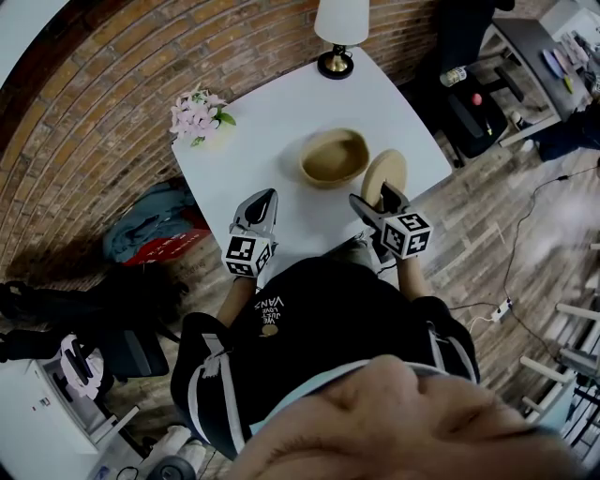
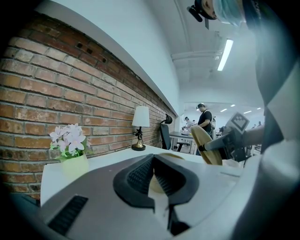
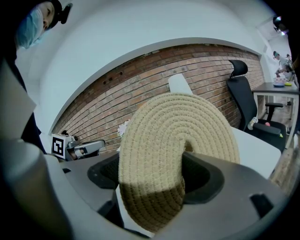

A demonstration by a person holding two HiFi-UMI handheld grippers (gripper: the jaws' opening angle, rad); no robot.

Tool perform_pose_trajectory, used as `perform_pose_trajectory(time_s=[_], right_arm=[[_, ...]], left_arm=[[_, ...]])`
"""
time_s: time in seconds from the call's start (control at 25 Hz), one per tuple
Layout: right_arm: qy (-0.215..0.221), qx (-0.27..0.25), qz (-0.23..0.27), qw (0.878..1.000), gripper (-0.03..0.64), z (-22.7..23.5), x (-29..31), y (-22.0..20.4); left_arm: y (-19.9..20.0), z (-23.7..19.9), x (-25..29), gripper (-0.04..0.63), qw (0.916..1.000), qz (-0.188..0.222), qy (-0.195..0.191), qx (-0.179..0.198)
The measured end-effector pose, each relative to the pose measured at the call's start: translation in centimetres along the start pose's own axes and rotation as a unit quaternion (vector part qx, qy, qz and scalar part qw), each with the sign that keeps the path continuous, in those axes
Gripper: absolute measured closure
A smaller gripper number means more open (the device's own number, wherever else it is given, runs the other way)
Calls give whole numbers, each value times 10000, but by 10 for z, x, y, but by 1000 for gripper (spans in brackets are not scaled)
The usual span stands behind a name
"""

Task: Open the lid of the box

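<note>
Tongs come first, close to the person's body. The left gripper (image 1: 265,197) is clenched on nothing, its dark ribbed pads meeting, and it hangs over the near edge of the white square table (image 1: 281,122). The right gripper (image 1: 378,202) grasps the round beige lid of coiled rope (image 3: 173,136) by its rim. The lid stands almost upright in the jaws, off the box and just beside it on the right.

A little further on the table sits the round beige woven box (image 1: 335,157), open, its hollow inside showing. So the opening itself looks done, and I think only the putting down of the lid is left.

The lid seems light and rather soft. It appears to bend a little where the pads press, so it is not a stiff plate. Its rough stitched surface should give good friction, and I do not expect it to slip or to break. A pinch at the rim looks like the proper hold.

Behind the box, pink flowers in a pale pot (image 1: 197,114) stand at the left corner. A lamp with a white shade (image 1: 337,28) stands at the far corner, near the brick wall (image 1: 112,131).
</note>
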State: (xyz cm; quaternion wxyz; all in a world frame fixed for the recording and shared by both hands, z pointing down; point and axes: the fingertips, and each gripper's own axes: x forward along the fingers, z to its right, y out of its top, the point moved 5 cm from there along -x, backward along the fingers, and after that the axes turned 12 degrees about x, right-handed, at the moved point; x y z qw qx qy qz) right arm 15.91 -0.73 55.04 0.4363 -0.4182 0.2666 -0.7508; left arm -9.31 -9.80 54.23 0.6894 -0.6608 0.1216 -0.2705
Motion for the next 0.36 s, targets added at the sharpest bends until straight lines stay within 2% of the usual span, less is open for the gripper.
perform_pose_trajectory(time_s=[0.36], right_arm=[[59,83,0,9999,270,-3,1,-1]], left_arm=[[0,1,-2,583,10000,-35,-60,19]])
